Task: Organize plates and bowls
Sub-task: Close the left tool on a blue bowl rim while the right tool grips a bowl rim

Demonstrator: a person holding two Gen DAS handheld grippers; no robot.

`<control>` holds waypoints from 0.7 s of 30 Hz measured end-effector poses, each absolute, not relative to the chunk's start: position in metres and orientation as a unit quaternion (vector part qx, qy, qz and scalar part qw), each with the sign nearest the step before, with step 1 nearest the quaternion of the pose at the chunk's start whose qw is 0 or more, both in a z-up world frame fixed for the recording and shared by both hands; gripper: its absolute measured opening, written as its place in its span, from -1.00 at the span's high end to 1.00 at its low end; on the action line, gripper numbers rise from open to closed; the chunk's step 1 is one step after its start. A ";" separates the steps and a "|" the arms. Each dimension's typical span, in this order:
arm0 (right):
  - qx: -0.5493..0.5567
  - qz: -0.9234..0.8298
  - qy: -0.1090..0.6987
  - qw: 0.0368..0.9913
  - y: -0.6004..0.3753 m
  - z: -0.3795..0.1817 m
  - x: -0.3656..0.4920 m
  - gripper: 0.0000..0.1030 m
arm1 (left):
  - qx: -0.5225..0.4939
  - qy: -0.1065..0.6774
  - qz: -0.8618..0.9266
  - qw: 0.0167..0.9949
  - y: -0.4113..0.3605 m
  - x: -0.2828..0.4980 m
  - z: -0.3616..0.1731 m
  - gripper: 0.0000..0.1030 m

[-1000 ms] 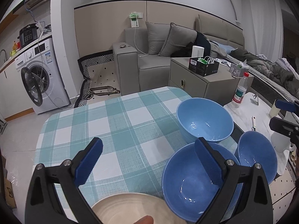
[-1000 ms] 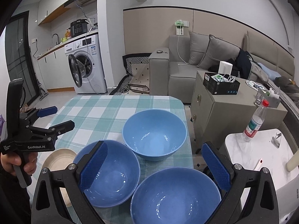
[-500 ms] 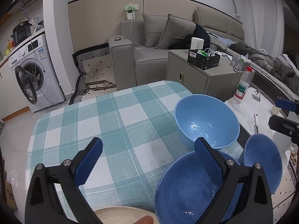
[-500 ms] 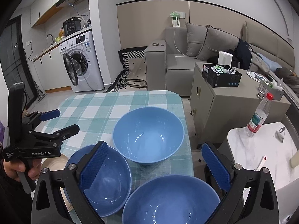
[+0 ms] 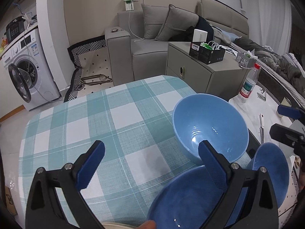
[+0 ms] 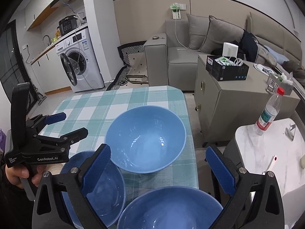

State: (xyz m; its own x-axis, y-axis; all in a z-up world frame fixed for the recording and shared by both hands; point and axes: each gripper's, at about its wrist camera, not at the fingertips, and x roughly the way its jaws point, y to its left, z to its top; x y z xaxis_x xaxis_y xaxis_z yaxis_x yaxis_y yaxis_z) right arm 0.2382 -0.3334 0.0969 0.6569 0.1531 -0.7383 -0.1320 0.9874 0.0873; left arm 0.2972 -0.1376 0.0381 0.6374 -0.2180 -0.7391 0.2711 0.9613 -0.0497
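Three blue bowls crowd the right edge of the counter (image 6: 99, 112), which wears a teal checked cloth. The far bowl (image 6: 145, 140) stands a little in from that edge. The near-right bowl (image 6: 169, 208) sits at the near right corner, and its rim looks to hang past the edge. The near-left bowl (image 6: 99, 187) is just beside it. A cream plate (image 5: 114, 226) shows only as a sliver at the near edge.

The right gripper (image 6: 158, 169) hovers above the gap between the bowls, jaws wide, holding nothing. The left gripper (image 5: 150, 164) hangs over the near-left bowl, jaws also wide and empty.

Risk, as I judge it: the corner bowl is the weak spot. A nudge from a descending jaw could tip it off the edge toward the floor. The glazed walls look slick and steep, so a pinch on one rim may slip. The bowls stand close, so lifting one may drag its neighbour.

Against the earlier frames, both cameras have moved forward over the counter. The far bowl now looms larger in both views. The plate has nearly dropped out of the left view. The bowls themselves have not shifted, and both grippers' jaws are as wide as before.
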 end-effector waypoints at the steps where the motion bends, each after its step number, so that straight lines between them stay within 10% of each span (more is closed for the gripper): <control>1: 0.015 0.077 0.411 0.908 -0.335 0.094 0.241 -0.98 | 0.031 0.406 -0.136 0.903 -0.138 0.300 0.037 -0.93; 21: 0.031 0.049 0.468 0.882 -0.357 0.040 0.289 -0.61 | 0.037 0.436 -0.136 0.889 -0.157 0.336 0.007 -0.92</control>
State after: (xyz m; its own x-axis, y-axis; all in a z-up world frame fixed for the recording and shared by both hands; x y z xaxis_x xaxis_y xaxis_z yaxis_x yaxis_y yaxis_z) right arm 0.2885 -0.3566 0.0398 0.5574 0.1153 -0.8222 -0.0565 0.9933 0.1010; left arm 0.3358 -0.1570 0.0075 0.5825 -0.2094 -0.7854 0.2742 0.9602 -0.0526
